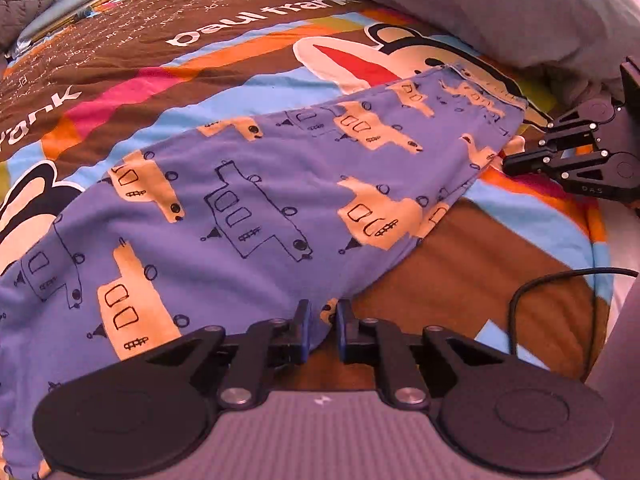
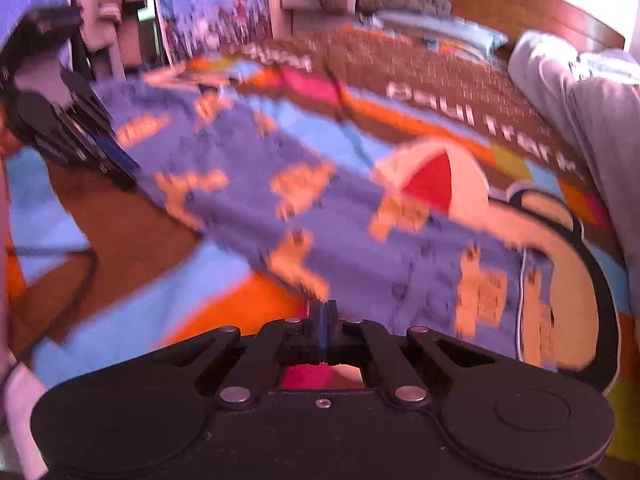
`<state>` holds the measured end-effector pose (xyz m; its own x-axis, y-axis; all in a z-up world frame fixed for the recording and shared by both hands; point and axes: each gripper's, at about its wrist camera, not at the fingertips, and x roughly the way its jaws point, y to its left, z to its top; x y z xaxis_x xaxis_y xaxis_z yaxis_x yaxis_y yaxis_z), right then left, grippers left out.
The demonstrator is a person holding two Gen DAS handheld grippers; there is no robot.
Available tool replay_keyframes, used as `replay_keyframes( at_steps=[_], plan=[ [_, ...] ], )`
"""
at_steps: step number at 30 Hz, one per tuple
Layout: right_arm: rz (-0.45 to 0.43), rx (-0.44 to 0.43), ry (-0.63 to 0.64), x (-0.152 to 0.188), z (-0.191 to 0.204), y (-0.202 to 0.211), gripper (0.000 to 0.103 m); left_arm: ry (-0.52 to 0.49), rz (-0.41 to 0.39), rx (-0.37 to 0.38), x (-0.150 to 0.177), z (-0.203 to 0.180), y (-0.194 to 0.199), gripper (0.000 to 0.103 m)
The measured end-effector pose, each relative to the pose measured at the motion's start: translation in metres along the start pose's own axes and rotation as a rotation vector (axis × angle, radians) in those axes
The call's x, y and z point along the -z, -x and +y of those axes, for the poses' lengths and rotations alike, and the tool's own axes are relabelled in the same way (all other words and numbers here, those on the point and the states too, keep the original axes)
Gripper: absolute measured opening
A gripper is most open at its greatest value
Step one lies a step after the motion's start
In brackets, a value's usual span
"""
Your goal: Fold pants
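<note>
The blue pants (image 1: pixel 256 200) with tan bus prints lie spread on the patterned bedspread (image 1: pixel 160 60), running from lower left up to upper right. My left gripper (image 1: pixel 323 316) sits at the pants' near edge, with the cloth between its slightly parted jaws. My right gripper (image 2: pixel 322 312) is shut at the pants' edge (image 2: pixel 352 240); that view is blurred, so I cannot tell if cloth is pinched. The right gripper also shows in the left wrist view (image 1: pixel 516 162), at the pants' right end. The left gripper shows in the right wrist view (image 2: pixel 120 168), at the far left.
A grey pillow or duvet (image 1: pixel 500 4) lies along the far right of the bed. A black cable (image 1: pixel 560 280) crosses the bedspread at the right. A wooden headboard (image 2: pixel 520 4) and hanging clothes (image 2: pixel 104 0) stand beyond the bed.
</note>
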<state>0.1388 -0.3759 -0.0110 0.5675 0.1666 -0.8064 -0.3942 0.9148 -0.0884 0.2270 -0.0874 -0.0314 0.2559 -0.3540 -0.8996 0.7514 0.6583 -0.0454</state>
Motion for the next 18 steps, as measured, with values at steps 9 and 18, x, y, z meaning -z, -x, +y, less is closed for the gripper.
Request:
replay_keyframes(
  at_steps=[9,18],
  plan=[
    [-0.159,-0.078,-0.126,-0.008,-0.009,0.018,0.028,0.129,-0.022,-0.006,-0.026,0.008,0.010,0.061],
    [0.014,-0.153,-0.158,-0.024,-0.002,-0.028,0.019,0.332,0.051,-0.251,-0.059,0.021,-0.037,0.073]
  ],
)
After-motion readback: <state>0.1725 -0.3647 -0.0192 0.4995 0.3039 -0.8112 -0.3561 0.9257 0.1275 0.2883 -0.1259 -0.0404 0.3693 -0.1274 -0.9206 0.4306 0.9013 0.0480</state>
